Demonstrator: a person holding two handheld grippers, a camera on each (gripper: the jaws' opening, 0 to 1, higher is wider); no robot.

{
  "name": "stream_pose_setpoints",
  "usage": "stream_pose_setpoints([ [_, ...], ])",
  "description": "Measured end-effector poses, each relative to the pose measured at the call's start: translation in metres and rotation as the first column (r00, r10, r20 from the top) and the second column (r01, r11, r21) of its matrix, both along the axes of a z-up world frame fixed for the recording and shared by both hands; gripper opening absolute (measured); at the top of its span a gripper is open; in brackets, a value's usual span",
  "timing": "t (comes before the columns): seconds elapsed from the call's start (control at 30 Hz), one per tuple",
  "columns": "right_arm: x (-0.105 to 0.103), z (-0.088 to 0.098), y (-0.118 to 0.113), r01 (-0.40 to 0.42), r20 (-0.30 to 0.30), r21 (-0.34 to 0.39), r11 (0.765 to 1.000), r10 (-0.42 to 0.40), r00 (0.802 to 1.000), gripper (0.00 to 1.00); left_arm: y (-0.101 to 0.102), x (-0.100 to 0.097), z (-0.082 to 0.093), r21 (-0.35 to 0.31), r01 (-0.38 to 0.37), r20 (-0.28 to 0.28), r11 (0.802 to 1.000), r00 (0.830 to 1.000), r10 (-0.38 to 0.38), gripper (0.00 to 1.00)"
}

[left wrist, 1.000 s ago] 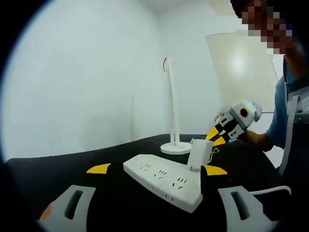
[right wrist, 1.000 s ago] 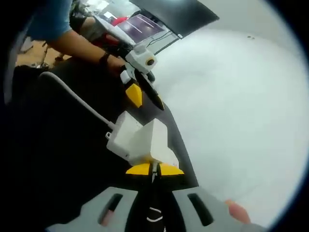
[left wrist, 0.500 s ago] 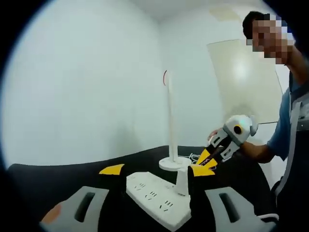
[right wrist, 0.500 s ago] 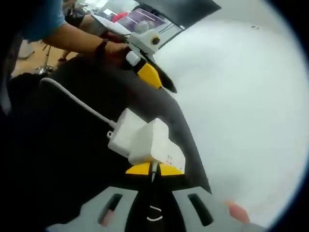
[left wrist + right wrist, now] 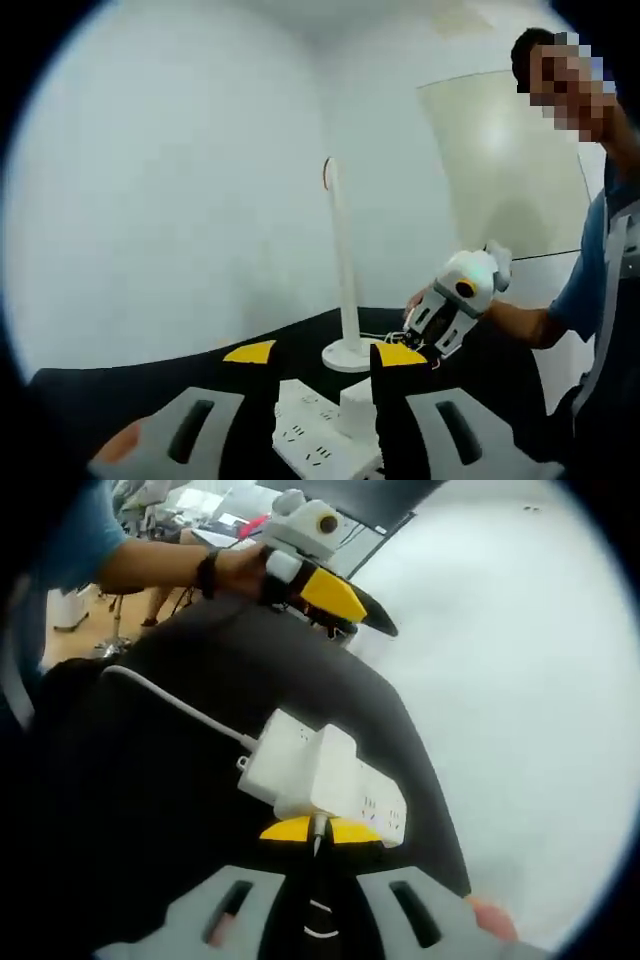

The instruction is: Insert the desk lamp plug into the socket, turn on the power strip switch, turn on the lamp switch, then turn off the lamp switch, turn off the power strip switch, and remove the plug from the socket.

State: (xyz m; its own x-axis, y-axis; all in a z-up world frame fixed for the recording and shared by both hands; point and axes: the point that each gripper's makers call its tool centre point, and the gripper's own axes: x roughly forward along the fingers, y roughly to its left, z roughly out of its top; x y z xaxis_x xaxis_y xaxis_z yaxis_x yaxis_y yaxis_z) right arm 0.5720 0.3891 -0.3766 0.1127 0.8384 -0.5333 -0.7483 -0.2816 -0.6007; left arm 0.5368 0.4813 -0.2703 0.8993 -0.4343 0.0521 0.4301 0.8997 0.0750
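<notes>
Raised since the earlier frame, the left gripper (image 5: pixel 330 595) hangs with jaws apart above the power strip (image 5: pixel 330 780). Right gripper (image 5: pixel 315 832) is clenched on the lamp cord at the plug (image 5: pixel 320 770), seated in the socket; switching remains, apparently.

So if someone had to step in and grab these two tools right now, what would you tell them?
Left tool: open, holding nothing, pointed at the power strip.
Right tool: shut on a thin white wire, close to the lamp base.
Plug: a white block standing in the power strip on the black table.
Done: the plug looks inserted.
Unclear: the lamp shows no glow, and the switch positions can't be read.
Left, probably: check the switches, finish the on and off steps, then pull the plug.
</notes>
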Motion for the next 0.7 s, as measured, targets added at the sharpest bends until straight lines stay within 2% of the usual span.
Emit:
stream_pose_setpoints([
  [0.23, 0.000, -0.002, 0.000, 0.009, -0.010, 0.016, 1.000, -0.009, 1.000, 0.06, -0.010, 0.000, 0.009, 0.025, -0.005, -0.001, 1.000, 1.000, 0.005, 0.32],
  [0.37, 0.000, -0.003, 0.001, 0.015, -0.005, 0.019, 1.000, -0.014, 1.000, 0.06, -0.017, -0.001, 0.015, 0.015, 0.018, 0.017, 1.000, 1.000, -0.018, 0.24],
  [0.7, 0.001, -0.007, 0.004, 0.010, -0.030, 0.039, 0.999, -0.008, 1.000, 0.06, -0.027, 0.006, 0.010, 0.041, 0.028, -0.021, 0.999, 0.999, -0.027, 0.23],
])
